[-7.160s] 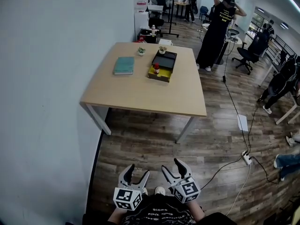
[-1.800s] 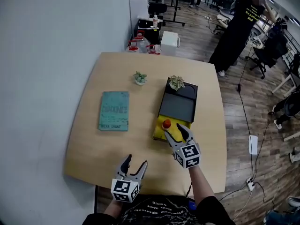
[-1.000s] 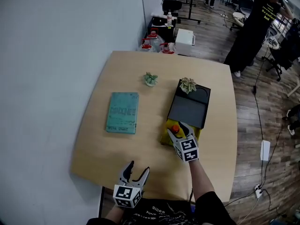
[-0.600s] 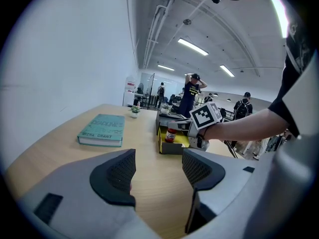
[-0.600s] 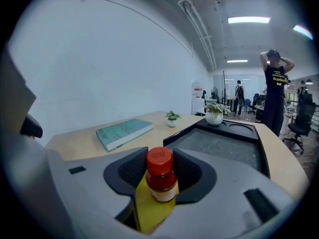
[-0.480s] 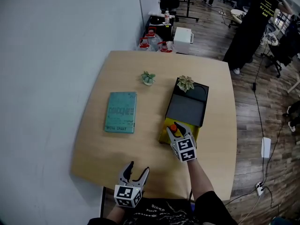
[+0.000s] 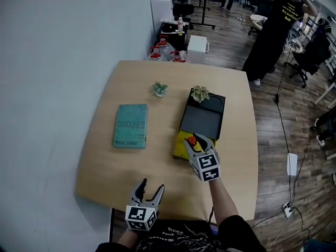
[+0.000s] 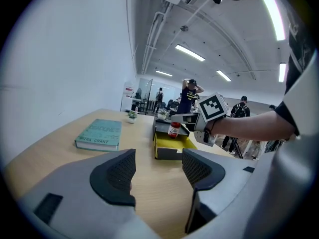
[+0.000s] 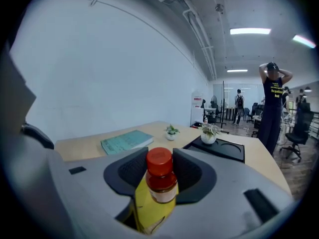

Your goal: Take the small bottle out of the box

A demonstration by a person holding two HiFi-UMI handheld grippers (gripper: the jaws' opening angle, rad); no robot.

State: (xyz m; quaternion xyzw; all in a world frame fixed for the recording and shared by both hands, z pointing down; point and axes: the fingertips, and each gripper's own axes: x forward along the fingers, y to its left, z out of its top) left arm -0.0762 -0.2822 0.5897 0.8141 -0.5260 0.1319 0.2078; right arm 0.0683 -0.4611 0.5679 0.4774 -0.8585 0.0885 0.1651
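Note:
The small bottle (image 9: pixel 159 176), with a red cap and a pale label, stands upright between the pads of my right gripper (image 9: pixel 160 185). The jaws have just been closing and are shut on it. In the head view the bottle (image 7: pixel 192 139) and right gripper (image 7: pixel 194 142) hang a little above the open yellow box (image 7: pixel 179 145), whose black lid (image 7: pixel 201 118) lies folded back. The yellow box (image 9: pixel 142 210) shows beneath the bottle. My left gripper (image 7: pixel 150 187) hovers open and empty at the table's near edge, and from it the bottle (image 8: pixel 174 129) appears raised over the box (image 8: pixel 169 147).
A teal book (image 7: pixel 130 125) lies left of the box. One small potted plant (image 7: pixel 159 88) stands behind it, another (image 7: pixel 199 93) on the lid's far end. The wooden table (image 7: pixel 157 167) meets a white wall on the left. People and office chairs are at the back right.
My right gripper has risen with the bottle in its jaws, lifting it up out of the yellow box. The left gripper has stayed near the table's front edge.

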